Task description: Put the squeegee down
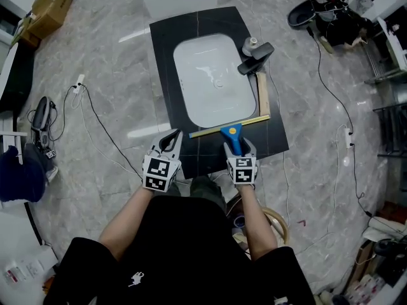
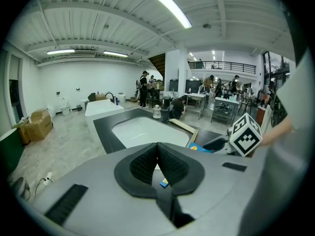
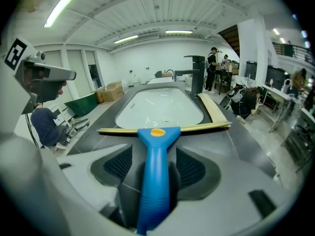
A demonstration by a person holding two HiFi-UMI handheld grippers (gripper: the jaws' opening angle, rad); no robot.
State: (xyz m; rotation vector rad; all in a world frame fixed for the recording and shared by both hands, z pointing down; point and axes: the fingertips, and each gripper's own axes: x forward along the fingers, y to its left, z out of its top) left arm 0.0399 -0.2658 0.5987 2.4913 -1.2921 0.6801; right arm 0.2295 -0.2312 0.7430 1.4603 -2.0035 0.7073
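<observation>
Grey marble floor lay around you. Your right gripper stood with its jaws spread wide, the blue-handled squeegee with a yellow blade lying loose between them on the black countertop, its blade just below the white rounded basin. Left of it, your left gripper had its jaws together, empty.

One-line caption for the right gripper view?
Right gripper open around the blue squeegee, blade resting on the counter before the basin.

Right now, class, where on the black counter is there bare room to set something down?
Bare: the counter strip left of the basin. Crowded: the right side, with faucet and wooden strip, and the near edge, where the squeegee lies.
</observation>
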